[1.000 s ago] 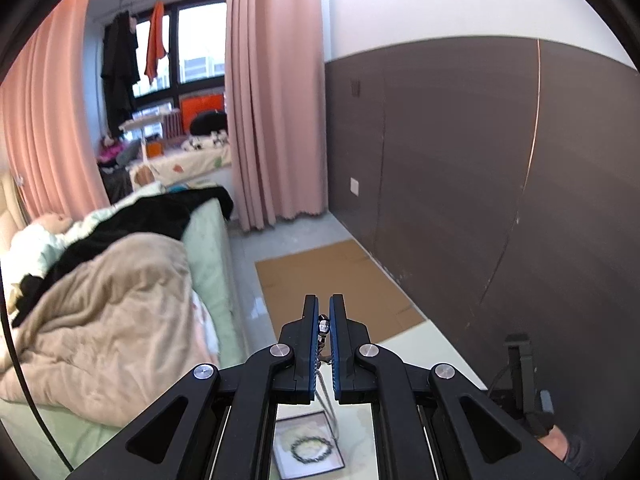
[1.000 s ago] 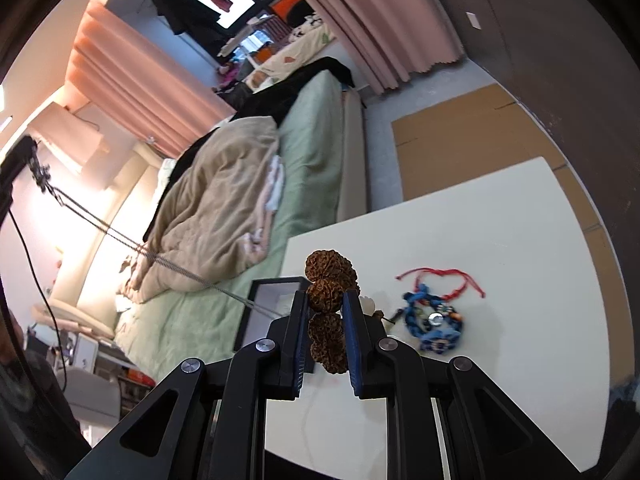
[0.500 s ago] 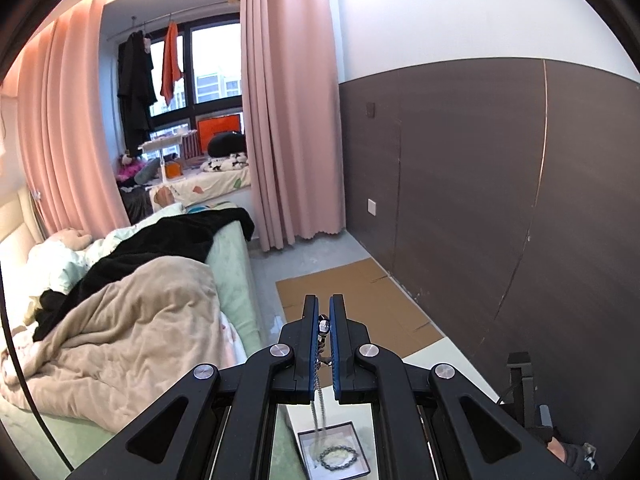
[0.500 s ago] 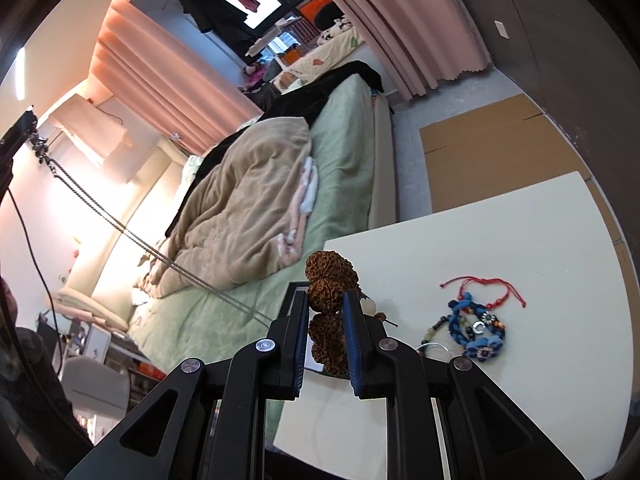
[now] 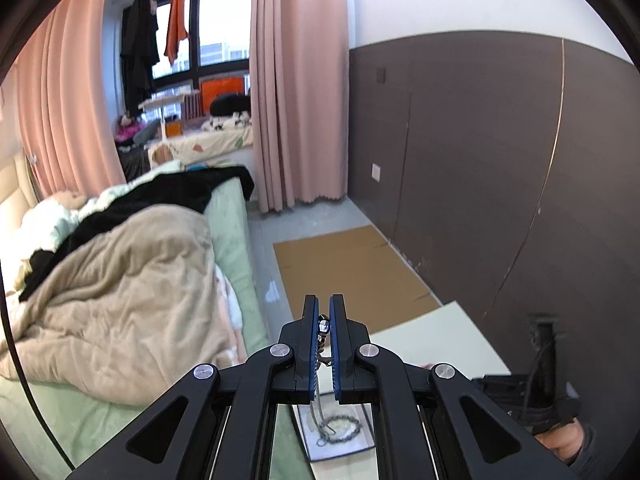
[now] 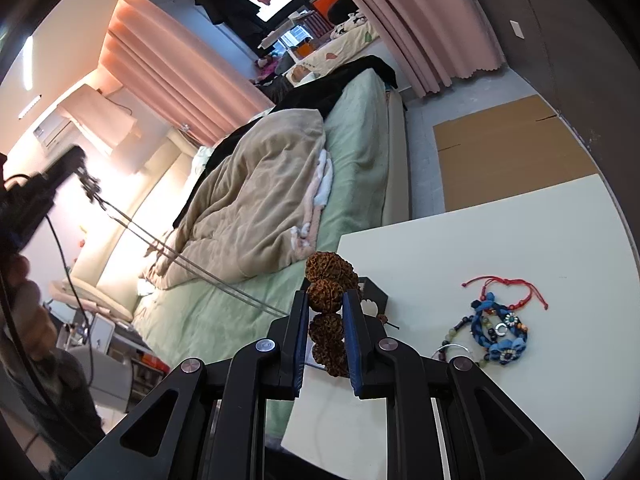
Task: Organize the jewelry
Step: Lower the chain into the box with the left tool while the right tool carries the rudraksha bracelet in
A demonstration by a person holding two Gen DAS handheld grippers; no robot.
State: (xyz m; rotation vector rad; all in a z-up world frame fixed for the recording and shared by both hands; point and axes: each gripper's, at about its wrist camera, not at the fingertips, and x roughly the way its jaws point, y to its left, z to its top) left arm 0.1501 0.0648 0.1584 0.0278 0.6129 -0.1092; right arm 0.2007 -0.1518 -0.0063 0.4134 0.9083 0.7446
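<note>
Pink curtains hang beside a dark brown panelled wall, and a bed with a pale green sheet and a rumpled beige quilt fills the left of both views. Flattened brown cardboard lies on the floor between the bed and a cream-white surface.

On that surface, near its right side in the right wrist view, lies a blue woven bracelet with small flower ornaments, touching a thin red cord bracelet and a string of small mixed beads.

Left hand-held gripper: its jaws are closed on a thin silver chain necklace, pinched near a shiny metal bead. The chain hangs down between the fingers, its lower end coiled in a shallow dark-rimmed rectangular tray at the near edge of the surface.

Right hand-held gripper: its jaws clamp a bracelet of large wrinkled brown seed beads. Two beads stand above the fingertips and more hang below between the blue pads, over the surface's left edge. Part of the dark tray shows just behind the fingers.
</note>
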